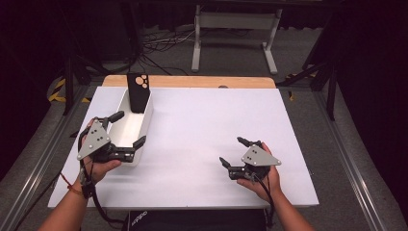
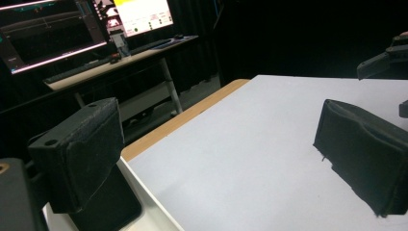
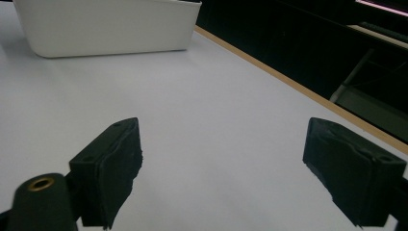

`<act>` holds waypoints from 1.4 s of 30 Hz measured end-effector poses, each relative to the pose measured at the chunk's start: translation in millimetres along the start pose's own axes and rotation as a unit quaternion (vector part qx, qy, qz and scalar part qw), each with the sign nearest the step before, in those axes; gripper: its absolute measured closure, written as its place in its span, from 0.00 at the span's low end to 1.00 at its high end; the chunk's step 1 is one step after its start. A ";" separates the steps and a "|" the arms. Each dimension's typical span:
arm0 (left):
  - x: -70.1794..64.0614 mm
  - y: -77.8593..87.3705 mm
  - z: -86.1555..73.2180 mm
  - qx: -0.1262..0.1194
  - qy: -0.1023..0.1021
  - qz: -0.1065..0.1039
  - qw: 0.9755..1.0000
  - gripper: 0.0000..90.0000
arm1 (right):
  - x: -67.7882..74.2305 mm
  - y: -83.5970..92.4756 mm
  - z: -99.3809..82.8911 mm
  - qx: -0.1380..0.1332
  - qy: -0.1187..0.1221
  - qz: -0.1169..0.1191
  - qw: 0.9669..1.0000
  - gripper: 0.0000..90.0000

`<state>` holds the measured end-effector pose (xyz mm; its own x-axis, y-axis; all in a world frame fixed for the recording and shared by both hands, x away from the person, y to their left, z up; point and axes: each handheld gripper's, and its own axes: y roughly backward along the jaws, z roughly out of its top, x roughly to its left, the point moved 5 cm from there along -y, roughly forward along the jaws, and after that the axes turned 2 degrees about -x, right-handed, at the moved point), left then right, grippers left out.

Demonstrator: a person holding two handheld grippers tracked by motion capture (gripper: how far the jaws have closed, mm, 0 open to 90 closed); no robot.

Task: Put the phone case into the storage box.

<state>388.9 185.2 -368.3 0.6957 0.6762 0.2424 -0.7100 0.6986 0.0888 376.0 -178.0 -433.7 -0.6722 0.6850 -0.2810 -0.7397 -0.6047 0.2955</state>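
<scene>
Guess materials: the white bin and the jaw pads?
White bin: likely plastic; smooth, matte, rounded moulded corners. Right gripper pads: probably dense black foam or rubber; rough grain, frayed edges. Left gripper pads look alike.

A white bin (image 1: 136, 126) holding an upright black object (image 1: 138, 91) sits on the table (image 1: 202, 139).

I saw a white-topped table with a light wooden far edge (image 1: 202, 120); a long white plastic bin (image 1: 139, 126) sat at its left side.

no legible text, monitor screens (image 2: 57, 33) too blurred, print on black box (image 1: 144, 219) unreadable
</scene>
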 end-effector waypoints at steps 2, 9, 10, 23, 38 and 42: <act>-3.1 0.4 -1.1 0.000 0.001 -0.002 1.000 0.04 | 0.0 0.3 0.4 0.000 0.001 0.000 1.000 0.16; -13.8 2.7 -5.9 0.005 -0.001 -0.010 1.000 0.03 | -1.1 4.6 1.9 -0.002 0.004 -0.004 1.000 0.16; -13.8 2.7 -5.9 0.005 -0.001 -0.010 1.000 0.03 | -1.1 4.6 1.9 -0.002 0.004 -0.004 1.000 0.16; -34.0 5.6 -18.9 0.015 -0.002 -0.024 1.000 0.04 | -0.7 4.7 2.5 -0.002 0.006 -0.007 1.000 0.16; -52.5 -1.3 -39.9 0.046 -0.008 -0.033 0.998 0.04 | -2.3 8.5 4.5 -0.006 0.005 -0.008 1.000 0.16; -59.0 -3.4 -47.5 0.058 -0.001 -0.044 0.997 0.04 | -2.1 9.4 4.7 -0.008 0.007 -0.009 1.000 0.15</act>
<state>355.5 154.1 -428.7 0.7561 0.6128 0.2298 -0.6537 0.7239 0.2204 370.7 -183.2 -426.0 -0.6594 0.6900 -0.2985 -0.7517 -0.5993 0.2752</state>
